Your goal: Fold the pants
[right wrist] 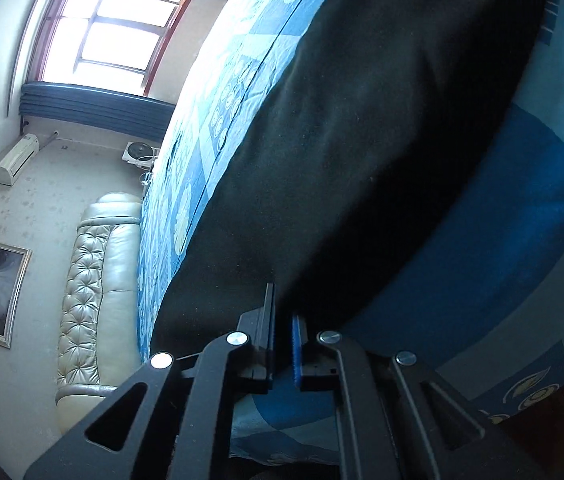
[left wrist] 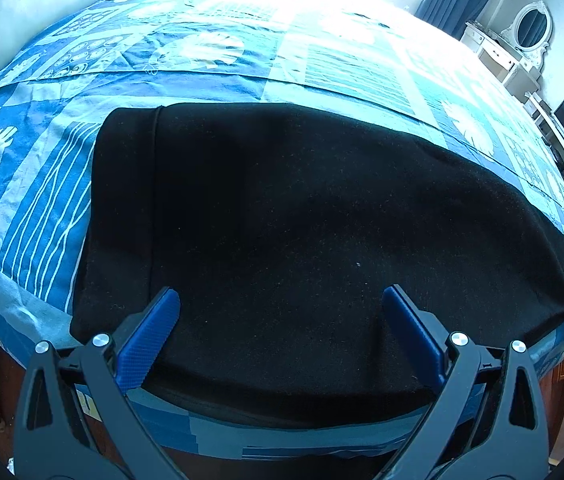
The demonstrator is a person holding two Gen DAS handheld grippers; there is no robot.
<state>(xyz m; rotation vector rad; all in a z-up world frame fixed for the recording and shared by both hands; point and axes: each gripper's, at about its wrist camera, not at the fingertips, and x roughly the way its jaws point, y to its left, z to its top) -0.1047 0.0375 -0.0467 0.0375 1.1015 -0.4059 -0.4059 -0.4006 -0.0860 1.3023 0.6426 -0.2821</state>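
black pants point(left wrist: 302, 240) flat on blue bedspread point(left wrist: 202, 60), left claw point(left wrist: 281, 304) spread, right claw point(right wrist: 282, 312) pinching their edge

- Black pants point(left wrist: 302, 240) lie spread flat across the blue patterned bedspread point(left wrist: 42, 200), folded over into a broad dark band.
- The cloth looks thick and slightly fuzzy, smooth with barely a wrinkle.
- A seam or folded edge runs down near its left end.
- The near edge sits close to the bed's front side.
- In the right wrist view, the pants' point(right wrist: 362, 140) end reaches right up to the camera.
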